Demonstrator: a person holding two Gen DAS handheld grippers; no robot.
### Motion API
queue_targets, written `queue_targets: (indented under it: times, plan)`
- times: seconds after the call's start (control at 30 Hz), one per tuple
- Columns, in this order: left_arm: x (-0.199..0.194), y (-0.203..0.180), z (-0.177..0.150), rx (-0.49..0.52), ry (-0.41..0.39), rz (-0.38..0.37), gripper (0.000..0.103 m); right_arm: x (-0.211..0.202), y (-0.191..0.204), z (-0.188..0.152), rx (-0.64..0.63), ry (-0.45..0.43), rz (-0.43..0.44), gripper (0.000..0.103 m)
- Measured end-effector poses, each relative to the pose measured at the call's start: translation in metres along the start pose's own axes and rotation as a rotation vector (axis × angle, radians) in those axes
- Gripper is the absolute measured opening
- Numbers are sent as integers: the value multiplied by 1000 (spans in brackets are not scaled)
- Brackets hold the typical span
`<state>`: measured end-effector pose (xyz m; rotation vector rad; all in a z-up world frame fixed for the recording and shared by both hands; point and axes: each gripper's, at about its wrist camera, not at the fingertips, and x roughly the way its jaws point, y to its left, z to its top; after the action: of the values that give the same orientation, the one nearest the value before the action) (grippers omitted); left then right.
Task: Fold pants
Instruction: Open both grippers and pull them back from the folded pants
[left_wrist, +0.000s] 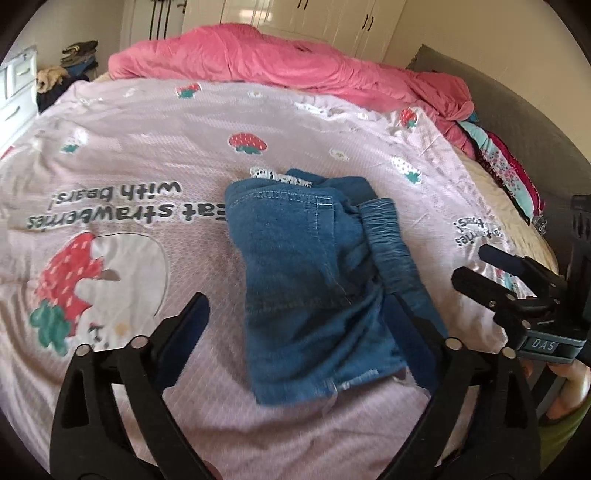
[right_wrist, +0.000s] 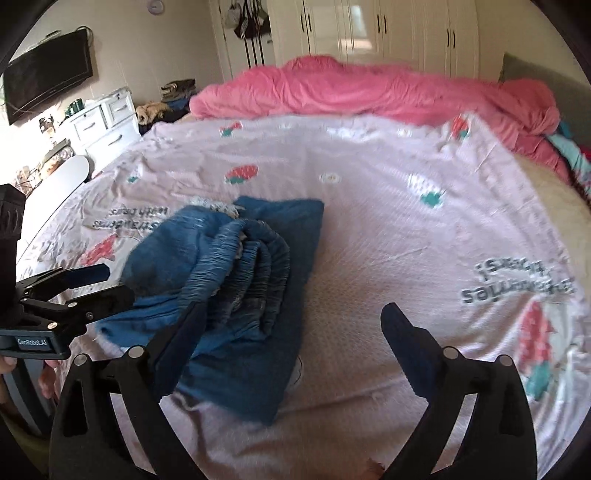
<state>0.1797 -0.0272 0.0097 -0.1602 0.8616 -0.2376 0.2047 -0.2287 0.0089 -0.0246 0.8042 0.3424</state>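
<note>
In the left wrist view, the folded blue pants lie on the strawberry-print sheet of the bed, straight ahead between the spread fingers of the left tool, long axis running away from it. The right tool waits open, just beside the waistband. In the right wrist view, the pants sit ahead-left; the left tool is nearer. The pink duvet lies well apart.

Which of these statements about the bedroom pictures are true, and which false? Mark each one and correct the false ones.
1. The blue pants lie folded on the strawberry-print sheet. True.
2. The left gripper is clamped on the pants. False: its jaws stand open.
3. A pink blanket lies bunched at the far side of the bed. True.
4. The right gripper holds a shirt. False: it is open, holding nothing.
</note>
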Motion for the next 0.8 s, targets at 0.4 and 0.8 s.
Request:
queue_targets:
  times: [0.4, 0.8]
  plan:
    - [-67, -11, -31, 17, -82, 21, 94, -72, 29, -19, -22, -89, 11, 99]
    - [-102, -18, -61, 14, -124, 34, 94, -107, 50, -51, -35, -151, -18, 99]
